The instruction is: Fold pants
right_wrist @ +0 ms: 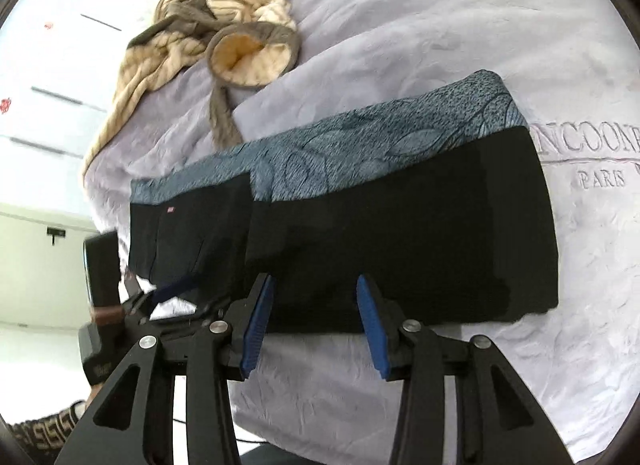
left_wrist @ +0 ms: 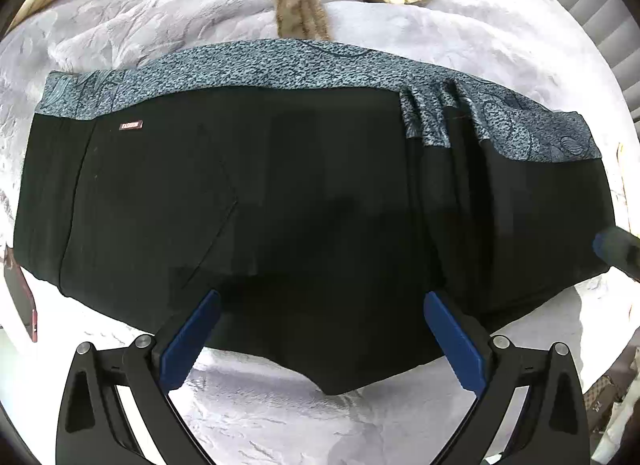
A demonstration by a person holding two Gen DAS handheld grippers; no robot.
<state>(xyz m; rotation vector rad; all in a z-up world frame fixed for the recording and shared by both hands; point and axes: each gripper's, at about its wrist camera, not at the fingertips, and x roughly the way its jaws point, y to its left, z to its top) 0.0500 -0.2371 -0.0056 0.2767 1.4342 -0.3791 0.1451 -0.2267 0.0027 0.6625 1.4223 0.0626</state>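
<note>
Black pants point(left_wrist: 280, 201) with a teal patterned band point(left_wrist: 248, 65) along the far edge lie flat on a pale lavender bedspread point(left_wrist: 304, 413). A small red label point(left_wrist: 132, 125) sits near the band's left end. My left gripper point(left_wrist: 323, 297) points down over the near edge of the pants, open wide, with black cloth under the gap and no pad pressing it. In the right wrist view the pants point(right_wrist: 400, 233) stretch across the bed. My right gripper point(right_wrist: 315, 285) stands open at their near edge, gripping nothing. The left gripper's blue finger point(right_wrist: 172, 289) shows at the left.
A beige and brown striped garment point(right_wrist: 224, 37) lies crumpled beyond the pants, one brown strip point(left_wrist: 300, 5) reaching their far edge. Embroidered lettering point(right_wrist: 592, 145) marks the bedspread to the right. A dark flat object with a red edge point(left_wrist: 22, 297) lies at the bed's left side.
</note>
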